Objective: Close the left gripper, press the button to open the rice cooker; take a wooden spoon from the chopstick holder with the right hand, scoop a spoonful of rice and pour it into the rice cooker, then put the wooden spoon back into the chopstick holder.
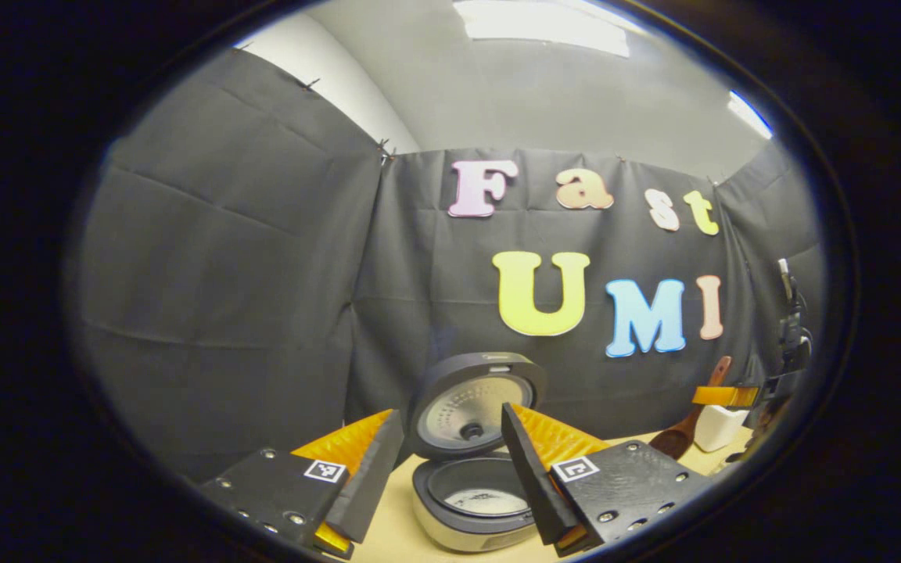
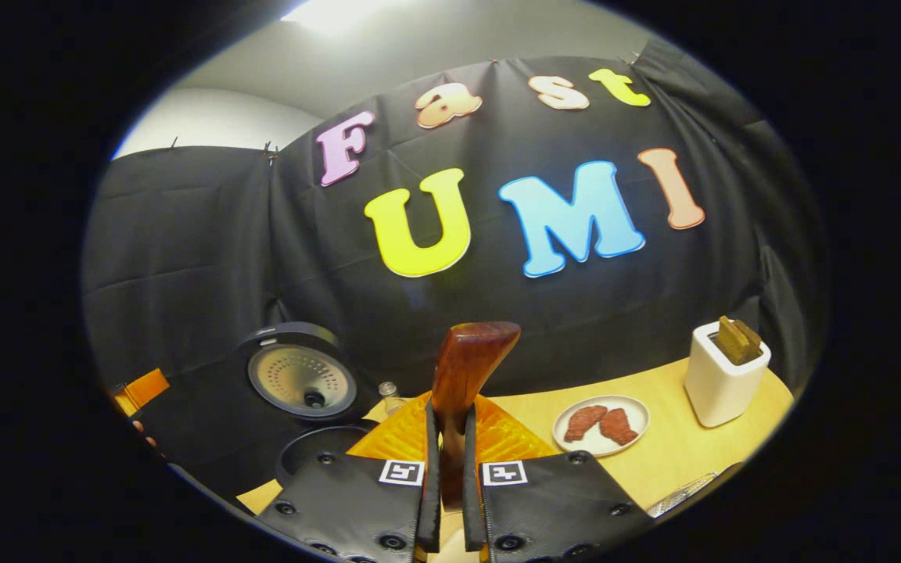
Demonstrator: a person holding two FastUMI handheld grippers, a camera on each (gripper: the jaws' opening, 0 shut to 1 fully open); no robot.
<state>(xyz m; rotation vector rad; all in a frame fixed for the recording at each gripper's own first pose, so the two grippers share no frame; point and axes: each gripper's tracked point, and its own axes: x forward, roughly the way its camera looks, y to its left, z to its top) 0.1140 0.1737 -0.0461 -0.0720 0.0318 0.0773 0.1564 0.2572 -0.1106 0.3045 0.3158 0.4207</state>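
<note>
Rice cooker (image 1: 472, 477) is open, bottom centre of the left gripper view: lid (image 1: 475, 405) tipped up, inner pot showing. Left gripper (image 1: 450, 453) is spread wide with nothing between its fingers, cooker framed in the gap. Button step looks done.

Right gripper (image 2: 450, 461), bottom centre of the right gripper view, is clamped tight on the wooden spoon (image 2: 468, 367); the handle stands up between the fingers. In the left gripper view the spoon's bowl hangs low at far right, just in front of the white chopstick holder (image 1: 720, 427).

Likely step: spoon out, scoop next. Can't tell where the rice supply is. In the right gripper view, chopstick holder sits right of centre; plate (image 2: 601, 424) with two brown pieces lies between it and the gripper.

How-to:
- keep the clamp firm, the handle could pivot
- level the bowl after scooping
- tip over the pot's middle, clear of the raised lid
- keep the left gripper out of the path
</note>
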